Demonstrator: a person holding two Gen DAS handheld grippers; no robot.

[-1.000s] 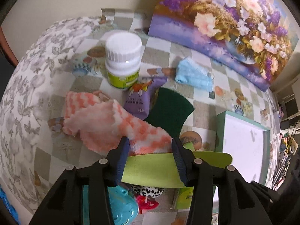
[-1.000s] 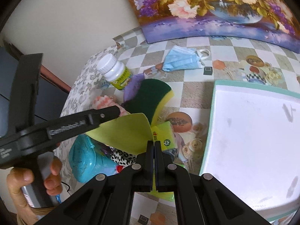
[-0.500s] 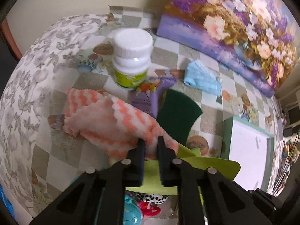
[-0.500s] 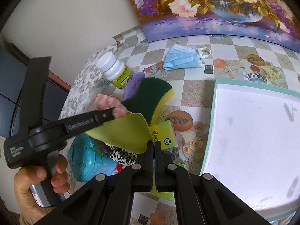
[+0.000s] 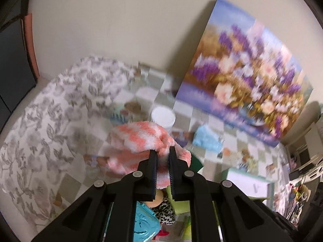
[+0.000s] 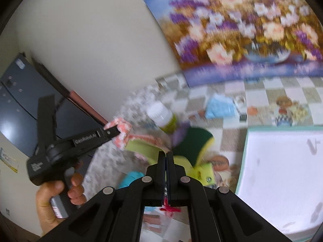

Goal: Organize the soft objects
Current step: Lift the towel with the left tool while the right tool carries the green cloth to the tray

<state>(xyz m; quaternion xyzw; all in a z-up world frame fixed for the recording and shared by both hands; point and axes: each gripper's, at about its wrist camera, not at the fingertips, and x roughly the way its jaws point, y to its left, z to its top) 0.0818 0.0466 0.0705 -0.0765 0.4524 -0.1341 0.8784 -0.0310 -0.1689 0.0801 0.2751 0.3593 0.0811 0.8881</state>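
My left gripper (image 5: 162, 150) is shut on a fluffy pink-and-white cloth (image 5: 141, 137), which hangs lifted off the checked tablecloth. The right wrist view shows that gripper (image 6: 115, 131) in a person's hand (image 6: 56, 197), the pink cloth (image 6: 121, 136) bunched at its tip. My right gripper (image 6: 166, 153) is shut on the edge of a thin yellow-green cloth (image 6: 141, 149), which stretches left toward the pink cloth. Both views are blurred by motion.
A white-capped bottle (image 6: 161, 114), a purple pouch (image 6: 179, 135) and a green-and-yellow sponge (image 6: 193, 145) sit behind the cloths. A blue face mask (image 6: 220, 106) lies further back. A teal-rimmed white tray (image 6: 282, 171) is at the right, and a flower painting (image 5: 242, 84) leans on the wall.
The left jaws closed on the pink cloth and lifted it off the table. Both grippers rose and tilted up; the right kept its grip on the yellow-green cloth.
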